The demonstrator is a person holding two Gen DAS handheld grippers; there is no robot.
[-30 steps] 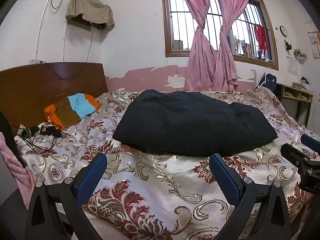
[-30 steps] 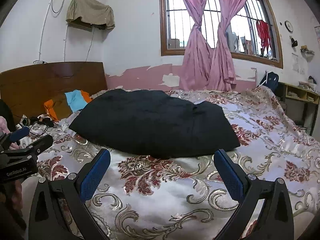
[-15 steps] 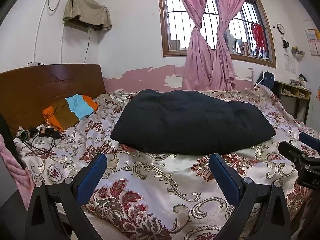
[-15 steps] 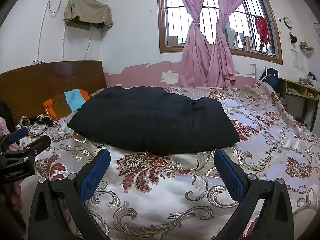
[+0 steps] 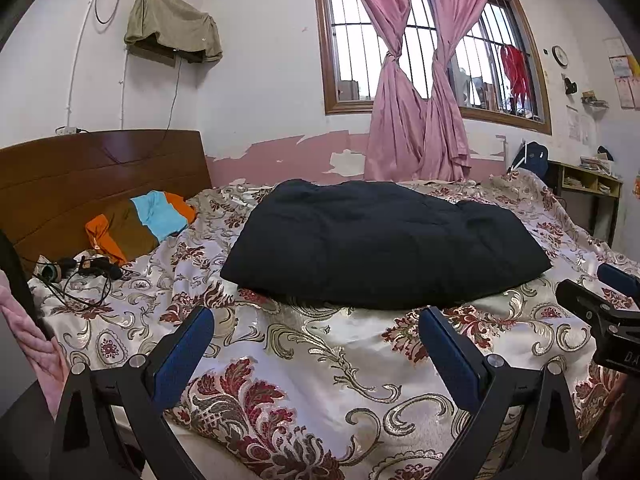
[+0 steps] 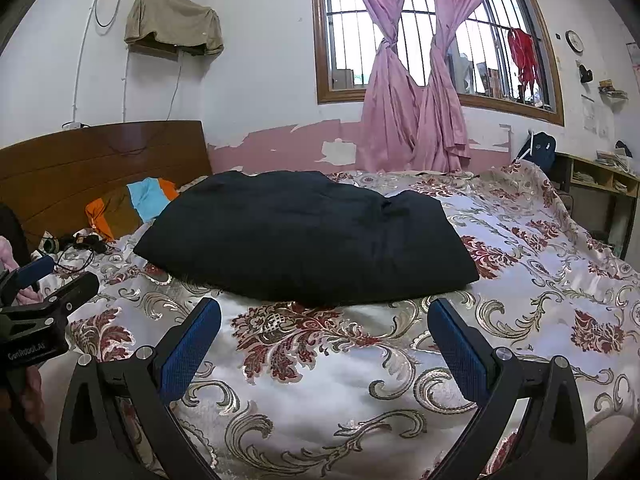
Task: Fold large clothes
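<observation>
Left gripper (image 5: 316, 334) wide, empty, above bedspread (image 5: 304, 376). Black garment (image 5: 380, 240) mid-bed, compact puffy bundle, ahead of both. Right gripper (image 6: 324, 324) wide, empty. Fits folding finished or bundle awaiting spreading; next move unsettled.

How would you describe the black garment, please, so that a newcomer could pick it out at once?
Start at the bed with the floral bedspread, below the window with pink curtains. In its middle lies the black garment, a puffy, plain dark bundle. The only other clothes, by the headboard, are orange, brown and blue.
</observation>
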